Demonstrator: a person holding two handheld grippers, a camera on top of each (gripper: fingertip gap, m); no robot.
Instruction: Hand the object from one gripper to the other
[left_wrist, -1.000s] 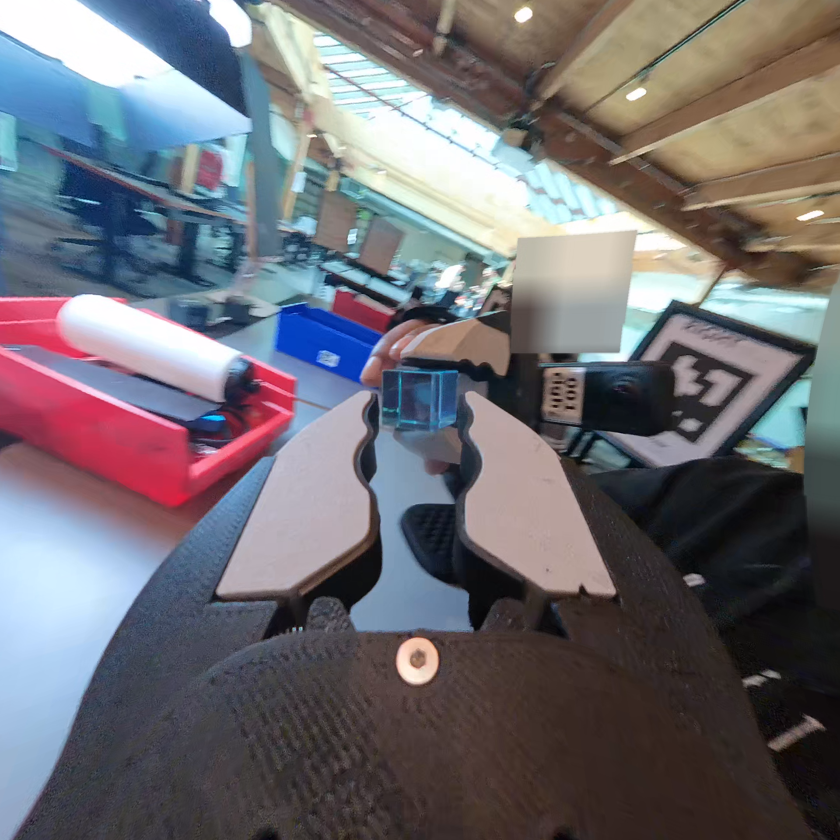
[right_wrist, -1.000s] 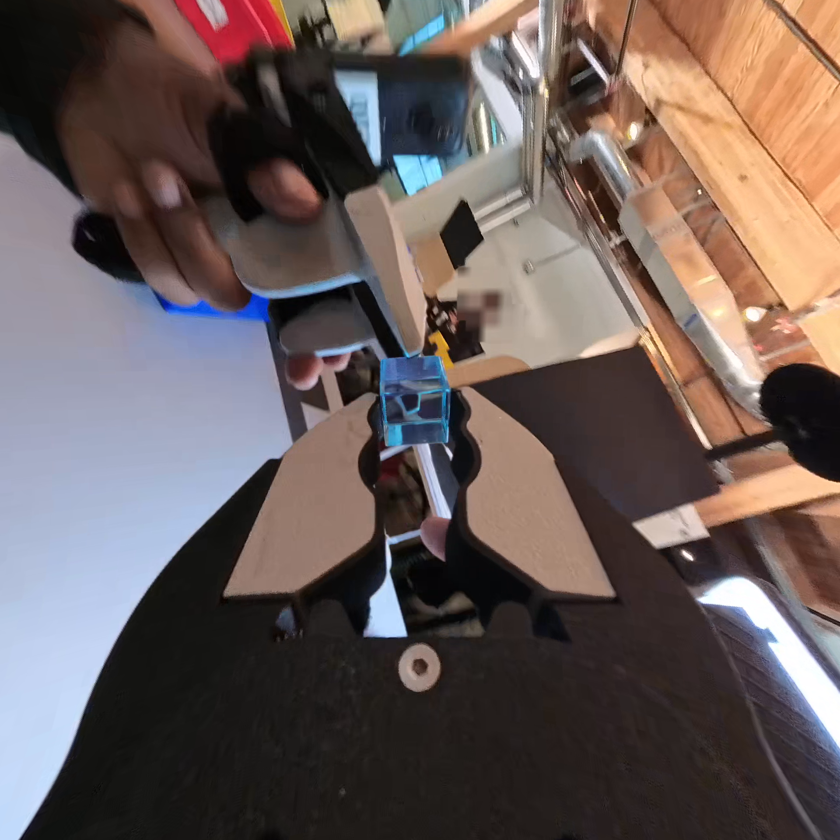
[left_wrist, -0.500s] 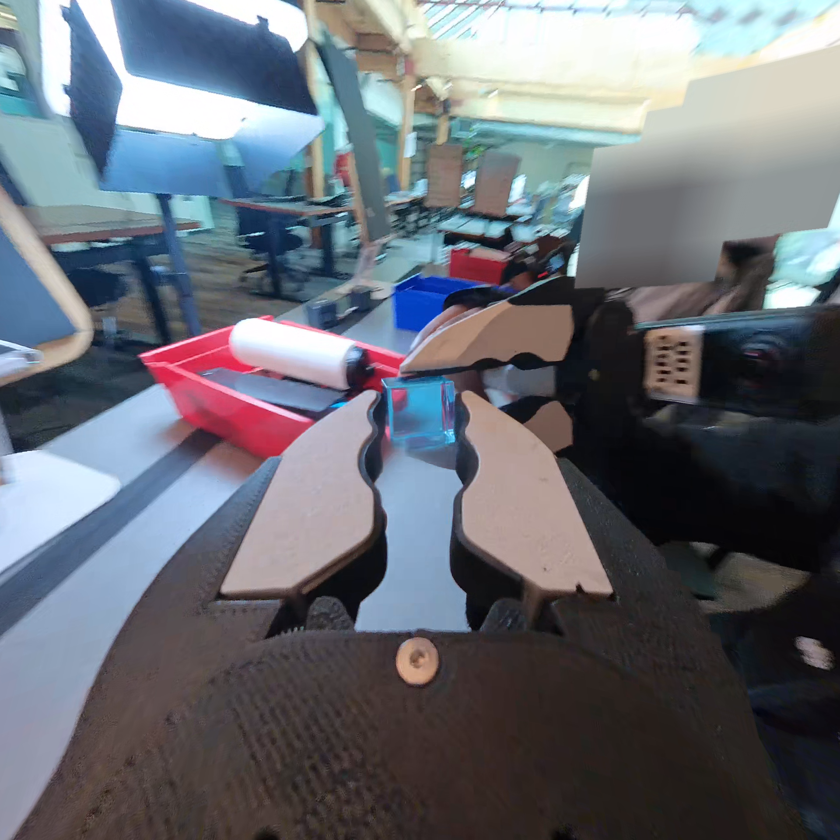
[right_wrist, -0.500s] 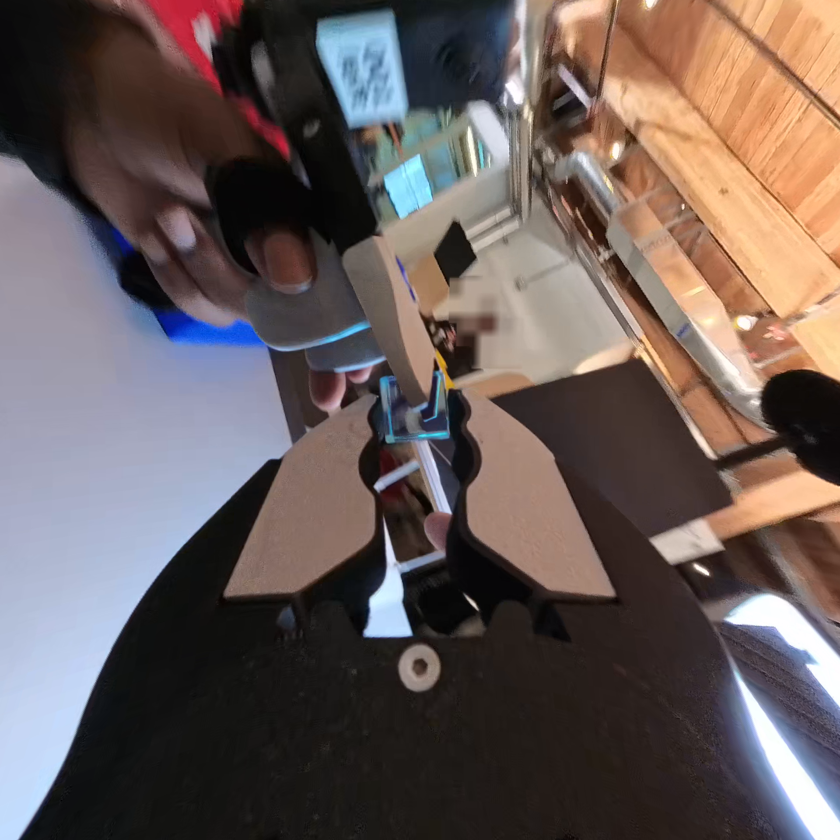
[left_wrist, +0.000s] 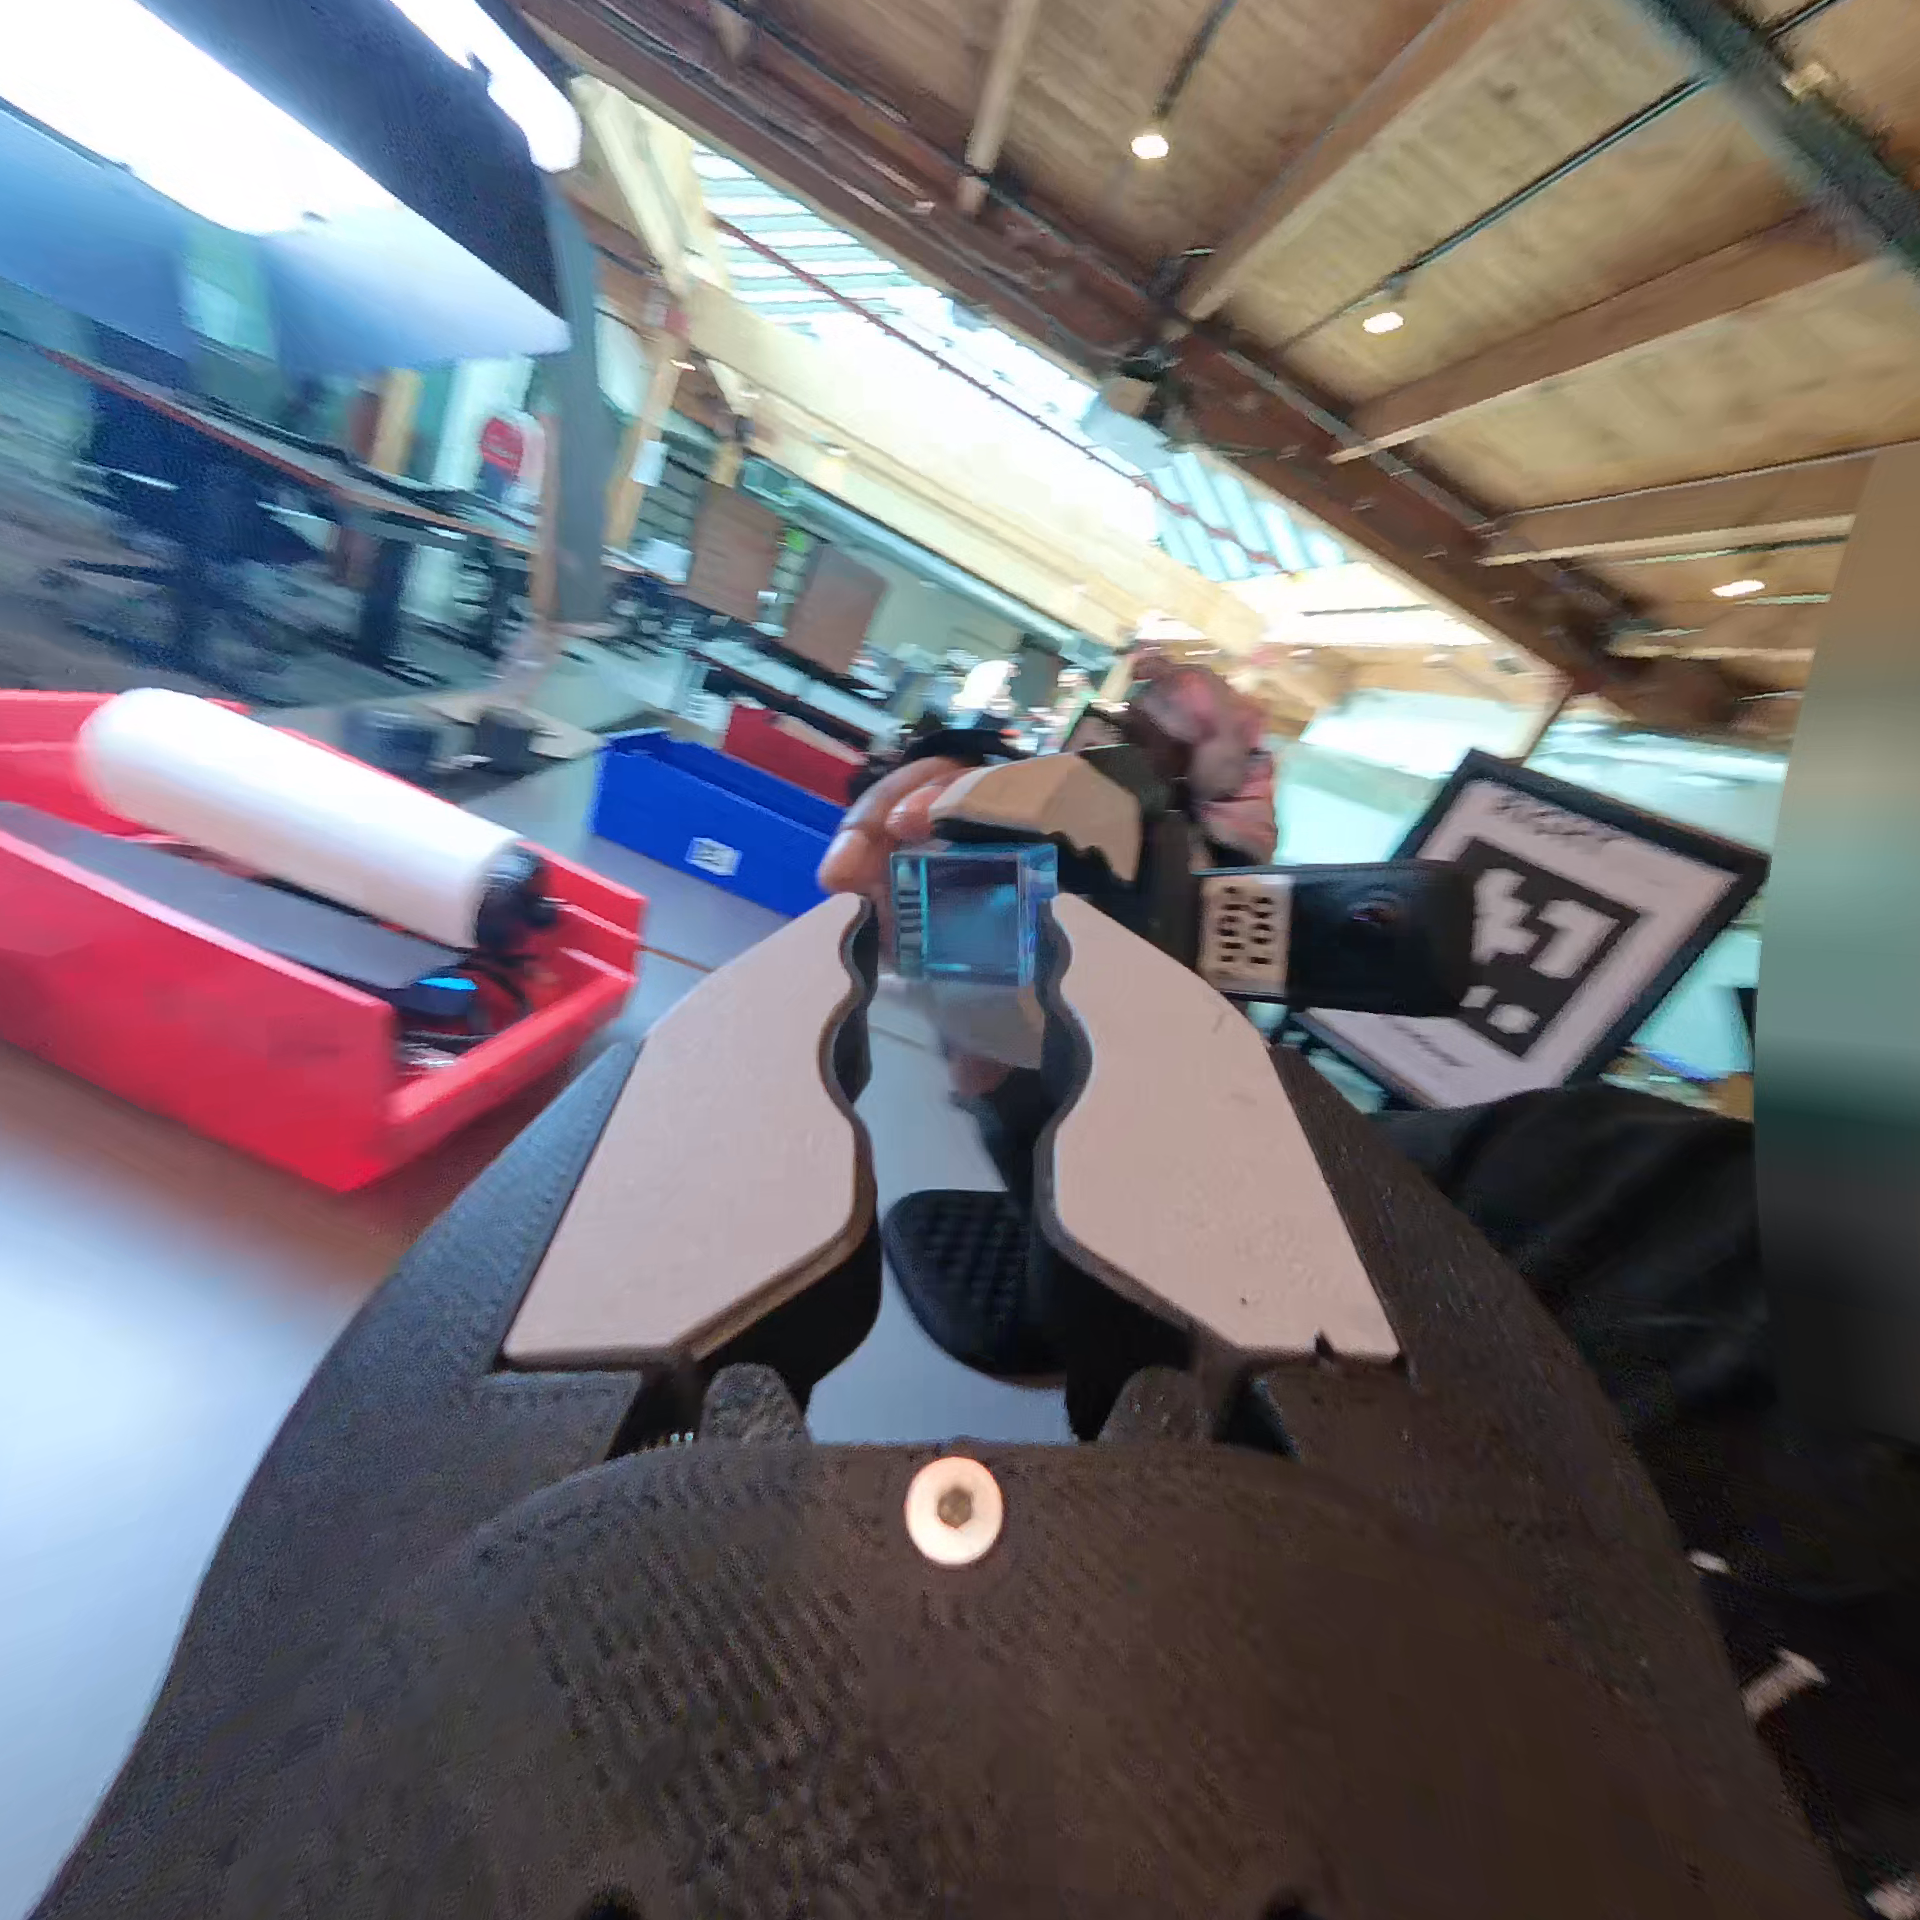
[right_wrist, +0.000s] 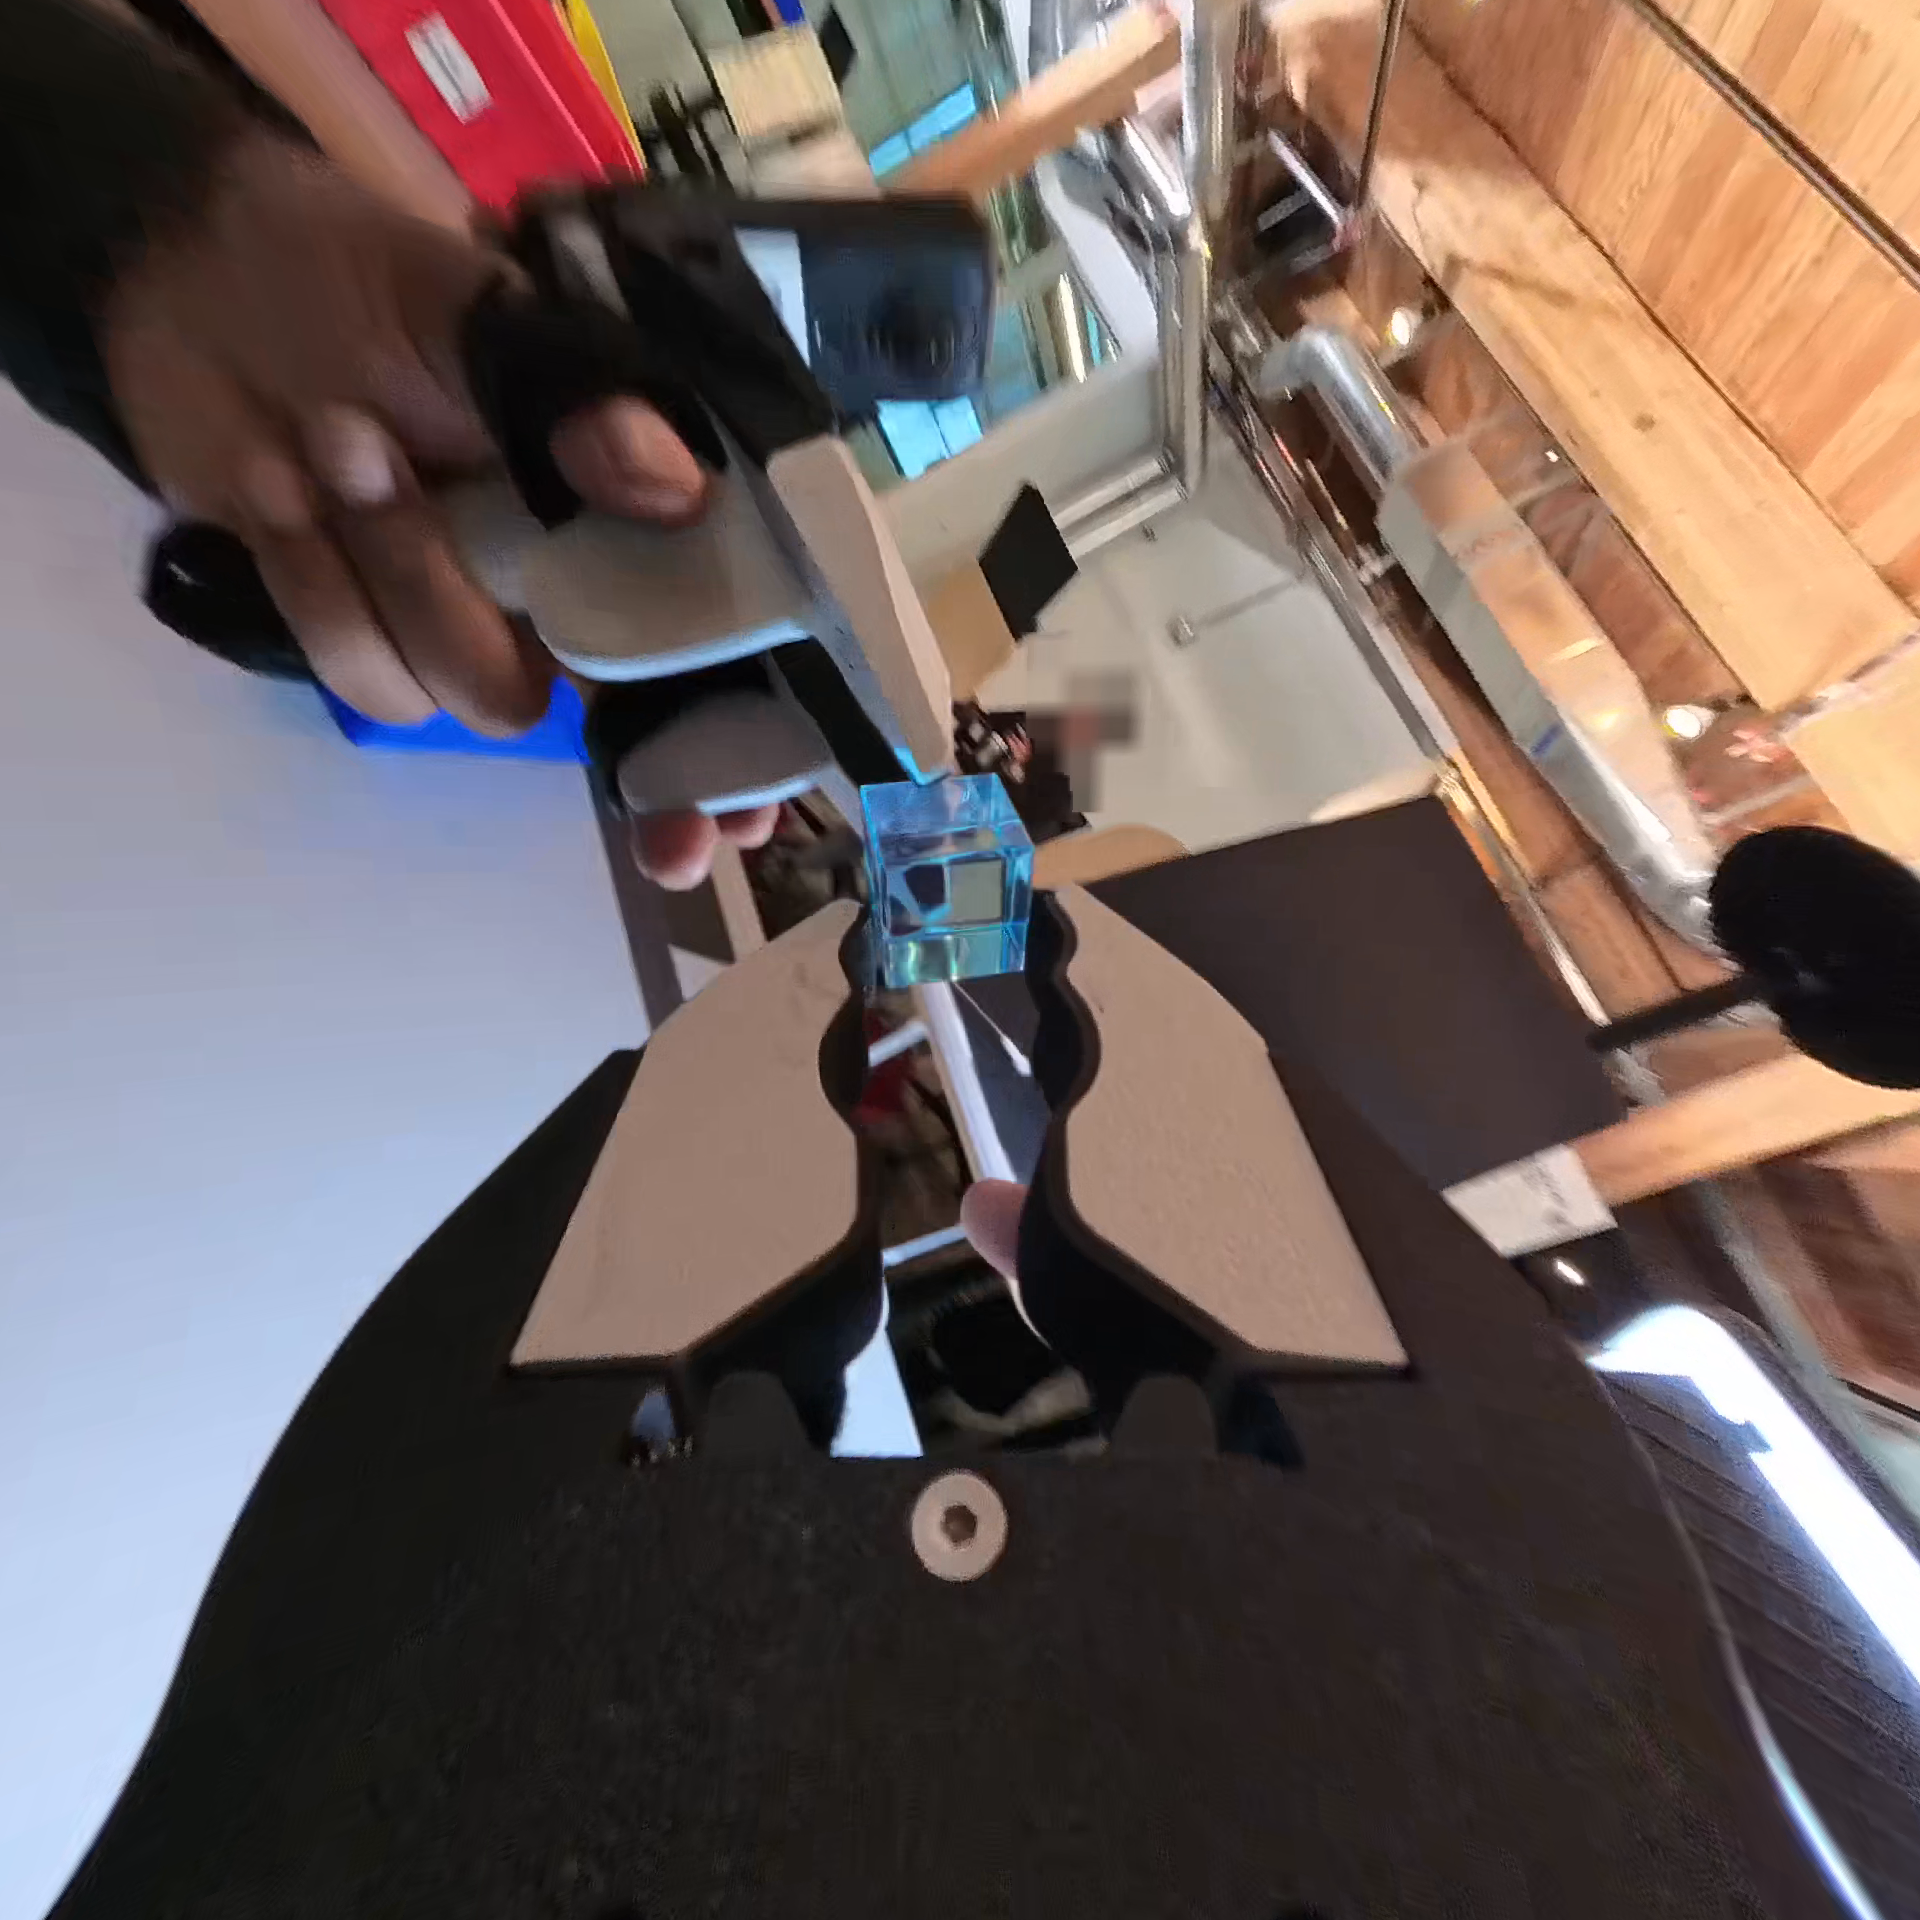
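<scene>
cube: small see-through blue cube (left_wrist: 971, 925), up in the air over the grey table (left_wrist: 125, 1351), not resting on anything

left gripper: the left gripper (left_wrist: 961, 935) has its two tan fingers pinched in on the cube's sides right at the tips, so it's clamped on it

right gripper: the right gripper (right_wrist: 951, 935) looks closed on the same cube (right_wrist: 951, 899) too, tips against its two sides; in the left wrist view one of its fingers (left_wrist: 1039, 810) sits on top of the cube, so the two grips cross each other

hand: a person's hand (right_wrist: 312, 447) is wrapped round the left gripper's handle, just beyond the cube in the right wrist view

red tray: red tray (left_wrist: 260, 1039) on the table toward its left edge, with a white roll (left_wrist: 281, 800) lying across it

blue bin: blue bin (left_wrist: 717, 821) farther along the table, past the tray

marker board: black-and-white marker board (left_wrist: 1538, 935) leaning off to the right, behind the right gripper
</scene>
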